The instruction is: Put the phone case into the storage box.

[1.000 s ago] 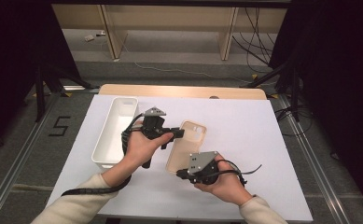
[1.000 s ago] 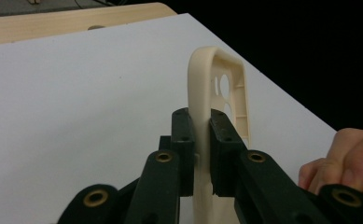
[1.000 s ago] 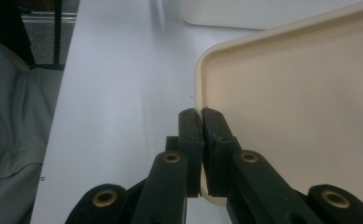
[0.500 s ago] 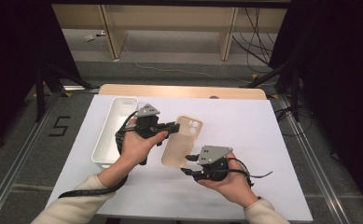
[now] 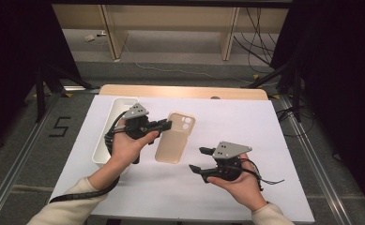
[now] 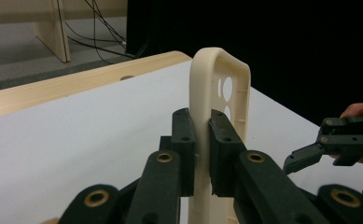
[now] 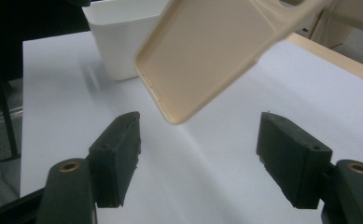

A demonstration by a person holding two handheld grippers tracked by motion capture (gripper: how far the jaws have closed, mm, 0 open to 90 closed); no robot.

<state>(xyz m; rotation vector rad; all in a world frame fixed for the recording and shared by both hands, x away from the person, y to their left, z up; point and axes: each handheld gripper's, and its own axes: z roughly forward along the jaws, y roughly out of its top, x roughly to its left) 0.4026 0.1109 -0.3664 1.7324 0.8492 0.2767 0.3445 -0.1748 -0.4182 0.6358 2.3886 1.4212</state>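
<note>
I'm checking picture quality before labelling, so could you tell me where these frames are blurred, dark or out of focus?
High view: even light on the white table, black surroundings, sharp. Left gripper view: the phone case is crisp, the near jaws soft, the background black. Right gripper view: streaky blur on the table below the white bin, and the case's far end is cut off at the top edge.

High: overhead, forward-down | gripper views: close, low | shared: phone case (image 5: 175, 137)

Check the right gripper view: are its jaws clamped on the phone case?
No: the right gripper has its jaws spread wide with nothing between them, and the beige phone case hangs above them, held by the left gripper.
</note>
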